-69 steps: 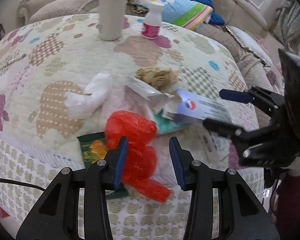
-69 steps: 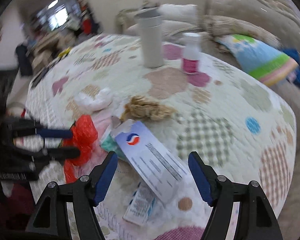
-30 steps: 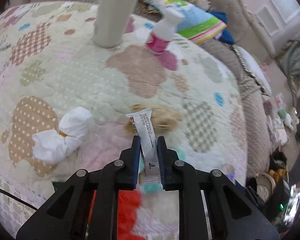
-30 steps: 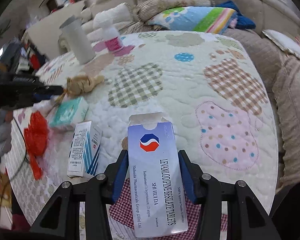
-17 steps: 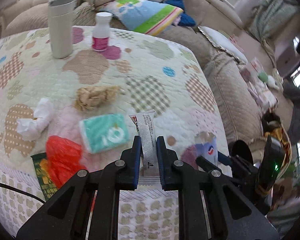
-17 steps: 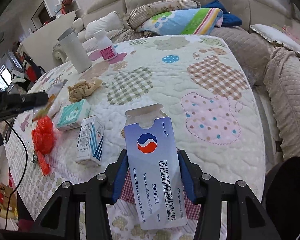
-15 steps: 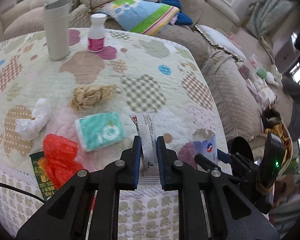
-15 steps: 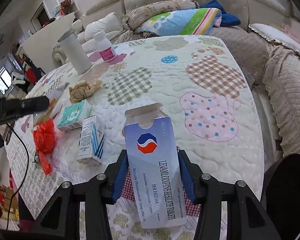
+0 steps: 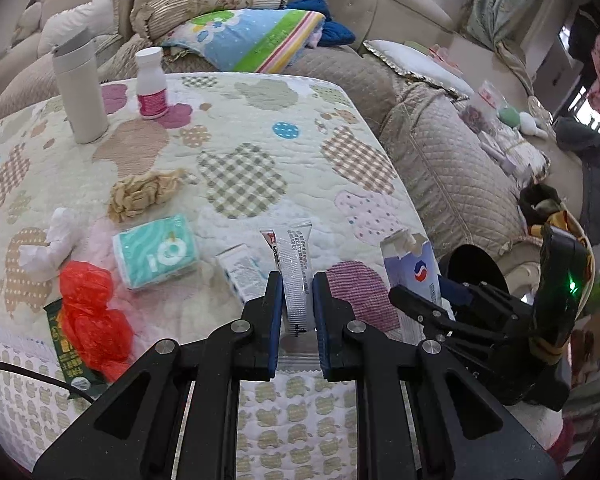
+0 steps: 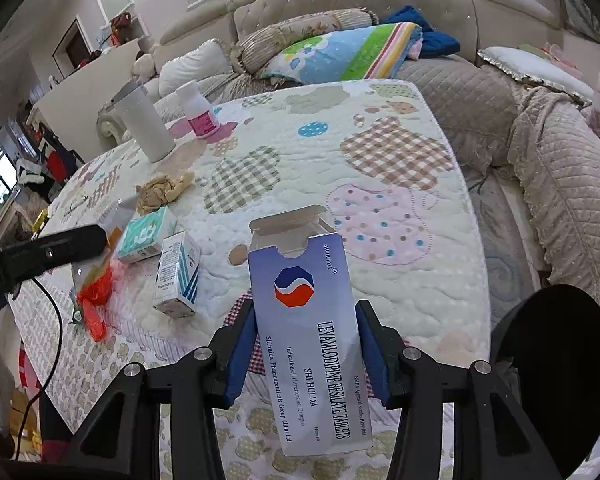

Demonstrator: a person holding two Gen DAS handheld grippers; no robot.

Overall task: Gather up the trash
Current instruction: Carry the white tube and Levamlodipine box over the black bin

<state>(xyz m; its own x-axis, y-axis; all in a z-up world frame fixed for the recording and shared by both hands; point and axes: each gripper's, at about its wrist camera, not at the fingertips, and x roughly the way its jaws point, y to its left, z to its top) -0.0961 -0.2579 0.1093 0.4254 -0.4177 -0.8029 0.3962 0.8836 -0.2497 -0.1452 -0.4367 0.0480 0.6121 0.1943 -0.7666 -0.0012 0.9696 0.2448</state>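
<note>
Right wrist view: right gripper (image 10: 306,354) pinches the opened blue-white tablet carton (image 10: 306,336); left gripper (image 9: 296,320) clamps a crimped silver ointment tube (image 9: 294,268). Next, probably the round black bin (image 10: 556,376) beside the carton.

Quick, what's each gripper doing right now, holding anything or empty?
Left gripper: shut on a silver ointment tube.
Right gripper: shut on an opened amlodipine tablet box.
</note>
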